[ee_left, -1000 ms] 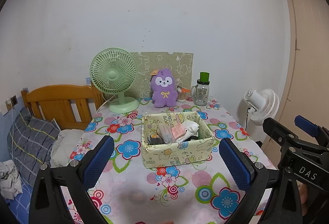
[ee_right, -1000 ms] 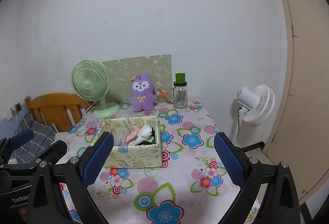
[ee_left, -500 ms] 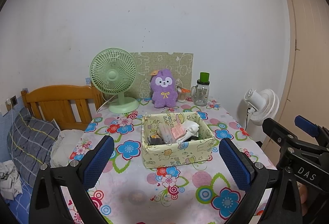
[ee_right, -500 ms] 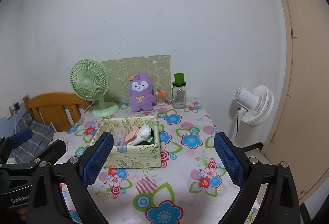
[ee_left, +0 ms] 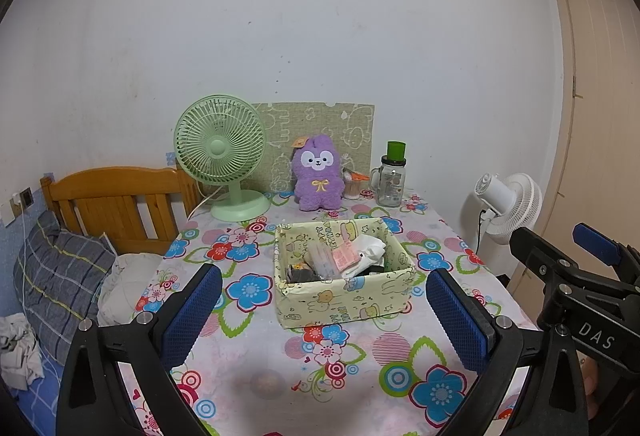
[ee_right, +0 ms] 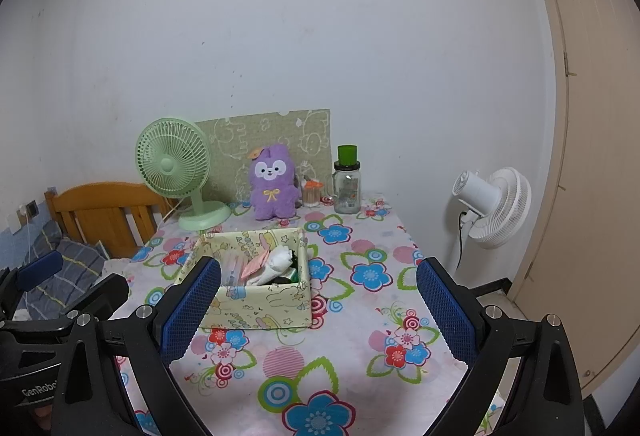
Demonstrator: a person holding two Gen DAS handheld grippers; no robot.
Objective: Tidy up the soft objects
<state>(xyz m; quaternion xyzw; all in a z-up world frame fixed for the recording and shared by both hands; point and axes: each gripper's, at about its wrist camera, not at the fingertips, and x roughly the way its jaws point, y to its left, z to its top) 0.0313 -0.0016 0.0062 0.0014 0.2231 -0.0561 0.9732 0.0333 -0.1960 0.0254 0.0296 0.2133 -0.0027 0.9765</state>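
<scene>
A pale yellow fabric box (ee_left: 344,298) (ee_right: 260,306) sits mid-table, holding white, pink and dark soft items (ee_left: 370,248) (ee_right: 278,260). A purple plush toy (ee_left: 318,178) (ee_right: 273,186) stands upright at the back of the table against a green board. My left gripper (ee_left: 324,320) hovers open in front of the box, nothing between its blue pads. My right gripper (ee_right: 318,310) is also open and empty, in front of the box and reaching further to its right. Each gripper shows at the edge of the other's view.
A green desk fan (ee_left: 222,156) stands back left, a glass jar with a green lid (ee_left: 391,176) back right, a small cup (ee_right: 311,192) beside the plush. The flowered tablecloth (ee_right: 360,336) covers the table. A wooden bed (ee_left: 108,200) lies left, a white floor fan (ee_right: 494,206) and door right.
Both grippers have barely shifted; the right wrist view has drifted slightly. Nothing was grasped or released.
</scene>
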